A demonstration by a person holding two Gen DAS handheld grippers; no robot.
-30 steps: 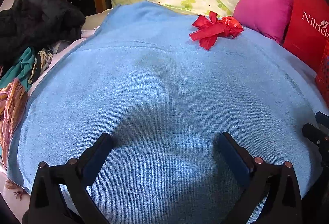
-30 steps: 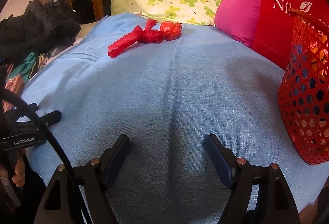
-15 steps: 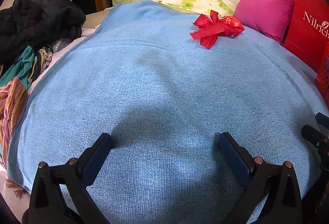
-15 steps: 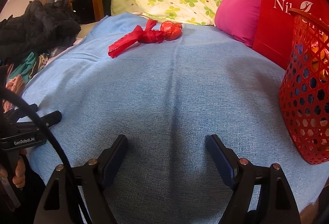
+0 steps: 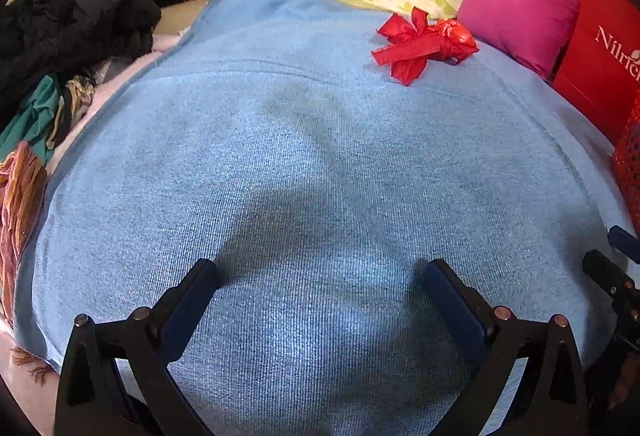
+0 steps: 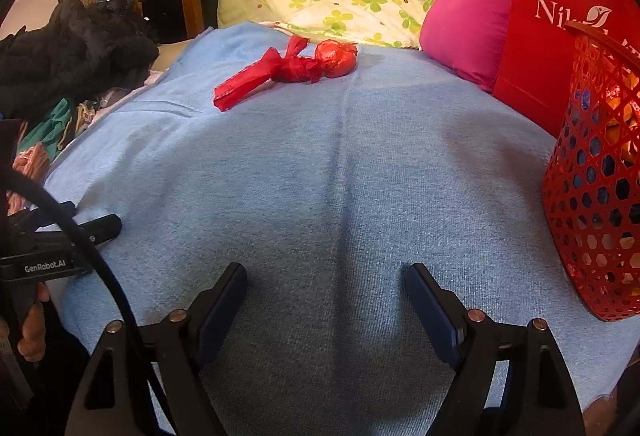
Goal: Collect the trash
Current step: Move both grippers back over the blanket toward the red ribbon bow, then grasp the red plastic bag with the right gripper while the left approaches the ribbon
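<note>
At the upper middle of both frames I see the red wrapper (image 5: 426, 44) (image 6: 288, 70) lying on the blue blanket (image 5: 320, 176) (image 6: 340, 164), near the pink pillow (image 5: 524, 4) (image 6: 466, 20). At right stands my red basket (image 6: 596, 196). My left gripper (image 5: 322, 276) and right gripper (image 6: 326, 276) gape wide at the bottom, empty, above the blanket.

Both tongs angled down, nothing gripped. Left tongs (image 5: 320, 276) are spread wide. Right tongs (image 6: 326, 276) are spread too, having just widened slightly. Left hand (image 6: 30, 324) grips its handle.
</note>
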